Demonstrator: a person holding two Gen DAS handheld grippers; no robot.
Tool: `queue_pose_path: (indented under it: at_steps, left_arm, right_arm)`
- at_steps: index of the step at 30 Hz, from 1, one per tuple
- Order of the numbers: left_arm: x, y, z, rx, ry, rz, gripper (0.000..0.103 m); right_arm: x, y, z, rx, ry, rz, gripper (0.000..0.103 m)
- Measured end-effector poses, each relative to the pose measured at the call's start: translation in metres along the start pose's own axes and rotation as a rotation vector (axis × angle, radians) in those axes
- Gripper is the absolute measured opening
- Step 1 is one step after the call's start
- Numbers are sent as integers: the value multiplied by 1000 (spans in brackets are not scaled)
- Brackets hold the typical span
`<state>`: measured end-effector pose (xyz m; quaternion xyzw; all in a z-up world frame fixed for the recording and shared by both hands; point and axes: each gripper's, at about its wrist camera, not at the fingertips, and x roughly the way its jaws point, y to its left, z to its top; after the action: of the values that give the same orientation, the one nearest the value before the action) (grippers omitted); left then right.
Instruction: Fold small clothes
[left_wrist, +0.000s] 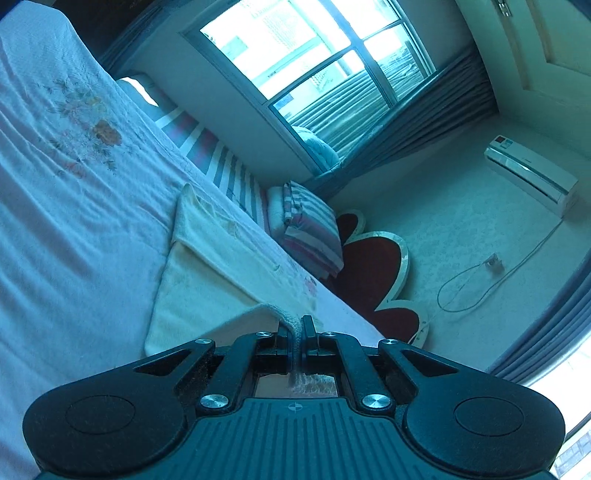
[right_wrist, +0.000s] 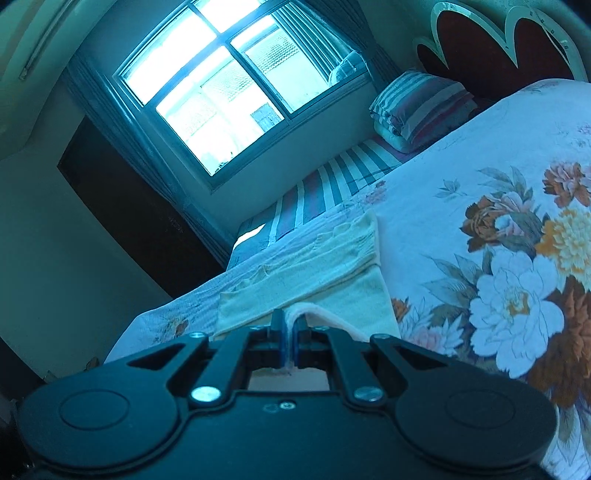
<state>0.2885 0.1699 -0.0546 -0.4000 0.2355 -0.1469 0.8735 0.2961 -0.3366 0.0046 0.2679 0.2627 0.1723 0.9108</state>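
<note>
A small cream knitted garment (left_wrist: 207, 273) lies on the bed, partly folded, with one layer lying across the other. My left gripper (left_wrist: 295, 326) is shut on the near edge of the garment and lifts it slightly. In the right wrist view the same garment (right_wrist: 325, 280) stretches away from me. My right gripper (right_wrist: 290, 326) is shut on its near edge, which bunches up between the fingers.
The bed has a pale floral cover (right_wrist: 498, 229) and a striped sheet (right_wrist: 332, 181) along the window side. A folded striped quilt (left_wrist: 310, 229) sits by the red headboard (left_wrist: 376, 266). A window (right_wrist: 214, 85), curtains and a wall air conditioner (left_wrist: 532, 173) are beyond.
</note>
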Motion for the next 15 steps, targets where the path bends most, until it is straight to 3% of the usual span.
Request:
queue_pose_path:
  at_steps: [15]
  left_arm:
    - [134,25,76,-33,-2,90,3]
  right_arm:
    - [150,-30,90,0,72,43,5]
